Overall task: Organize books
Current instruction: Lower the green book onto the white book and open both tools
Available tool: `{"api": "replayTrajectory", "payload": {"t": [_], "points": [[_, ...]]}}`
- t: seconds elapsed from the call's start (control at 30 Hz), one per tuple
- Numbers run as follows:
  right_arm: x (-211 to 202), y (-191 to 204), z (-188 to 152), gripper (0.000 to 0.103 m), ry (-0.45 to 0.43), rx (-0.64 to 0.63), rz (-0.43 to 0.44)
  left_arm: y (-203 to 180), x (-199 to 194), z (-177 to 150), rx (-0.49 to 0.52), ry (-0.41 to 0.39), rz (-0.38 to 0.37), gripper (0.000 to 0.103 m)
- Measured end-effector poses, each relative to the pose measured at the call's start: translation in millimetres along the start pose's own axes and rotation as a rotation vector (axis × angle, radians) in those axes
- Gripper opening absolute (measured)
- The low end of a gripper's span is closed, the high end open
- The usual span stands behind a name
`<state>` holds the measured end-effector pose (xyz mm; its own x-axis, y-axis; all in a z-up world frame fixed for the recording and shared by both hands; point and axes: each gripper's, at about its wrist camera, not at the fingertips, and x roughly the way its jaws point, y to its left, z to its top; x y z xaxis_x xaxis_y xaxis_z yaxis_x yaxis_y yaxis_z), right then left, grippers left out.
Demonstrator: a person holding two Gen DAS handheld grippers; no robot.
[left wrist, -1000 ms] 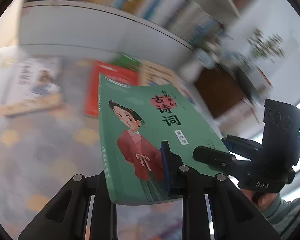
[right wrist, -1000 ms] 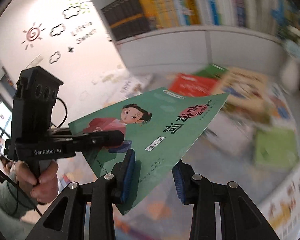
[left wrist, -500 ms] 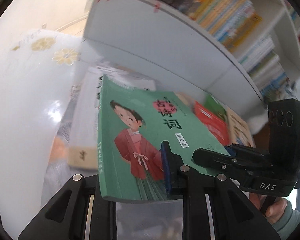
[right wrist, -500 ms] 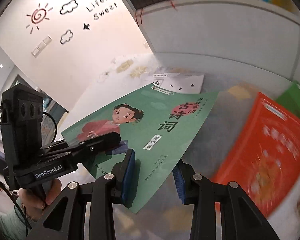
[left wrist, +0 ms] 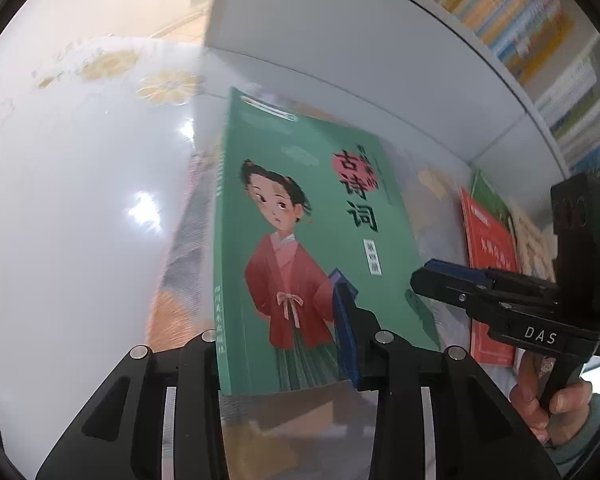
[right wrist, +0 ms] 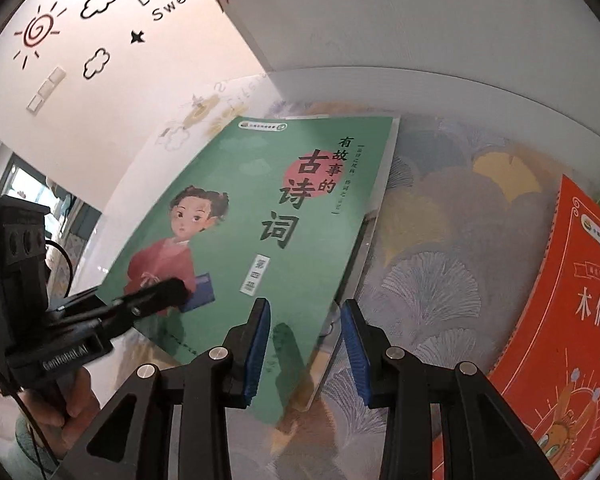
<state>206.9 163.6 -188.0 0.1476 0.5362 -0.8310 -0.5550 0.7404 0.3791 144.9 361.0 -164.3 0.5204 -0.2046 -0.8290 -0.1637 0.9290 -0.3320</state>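
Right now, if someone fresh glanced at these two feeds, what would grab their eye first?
The green book with the girl in a red robe fills the middle of both views, gripped at its near edge by the left gripper while the right gripper straddles its corner with jaws apart. Next is the orange book lying flat at far right on the fan-patterned tablecloth.

Two handheld black grippers: the left gripper point(right wrist: 176, 288), lettered "GenRobot.AI" in white, carries a boxy camera head and a thin black cable. The right gripper point(left wrist: 440, 276), marked "DAS", shows a green light beside its camera head. Both have blue ribbed pads point(right wrist: 258, 344) and silver screws. Below the "DAS" lettering, a bare hand point(left wrist: 556, 408) emerges from a grey-green sleeve.
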Motion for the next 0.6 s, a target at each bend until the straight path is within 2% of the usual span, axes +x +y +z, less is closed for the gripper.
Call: {"api": "replayTrajectory", "payload": {"t": [0.07, 0.1, 0.13, 0.17, 0.27, 0.33, 0.43, 0.5, 0.6], "points": [[-4, -1, -1, 0.036, -0.009, 0.013, -0.017, -13, 6, 2, 0.079, 0.022, 0.072, 0.043], [-5, -2, -3, 0.036, -0.008, 0.02, -0.033, -18, 7, 0, 0.121, 0.035, 0.119, 0.05], [-5, -1, -4, 0.036, -0.005, 0.026, -0.039, -21, 7, -1, 0.138, 0.045, 0.154, 0.06], [-5, -2, -5, 0.036, -0.002, 0.031, -0.041, -20, 4, -4, 0.141, 0.056, 0.202, 0.065], [-7, -3, -7, 0.036, 0.002, 0.038, -0.048, -3, -6, -11, 0.126, 0.076, 0.265, 0.067], [-10, -3, -6, 0.036, -0.007, 0.046, -0.056, 9, -14, -13, 0.087, 0.069, 0.23, 0.067], [-11, -9, -3, 0.036, -0.026, 0.094, -0.047, 31, -15, -9, -0.003, 0.068, 0.11, 0.067], [-5, -15, -1, 0.036, 0.0, 0.139, -0.041, 41, -8, -4, -0.045, 0.072, 0.01, 0.067], [-2, -11, -6, 0.038, 0.017, 0.152, -0.004, 46, -2, 1, -0.037, 0.076, -0.01, 0.067]]}}
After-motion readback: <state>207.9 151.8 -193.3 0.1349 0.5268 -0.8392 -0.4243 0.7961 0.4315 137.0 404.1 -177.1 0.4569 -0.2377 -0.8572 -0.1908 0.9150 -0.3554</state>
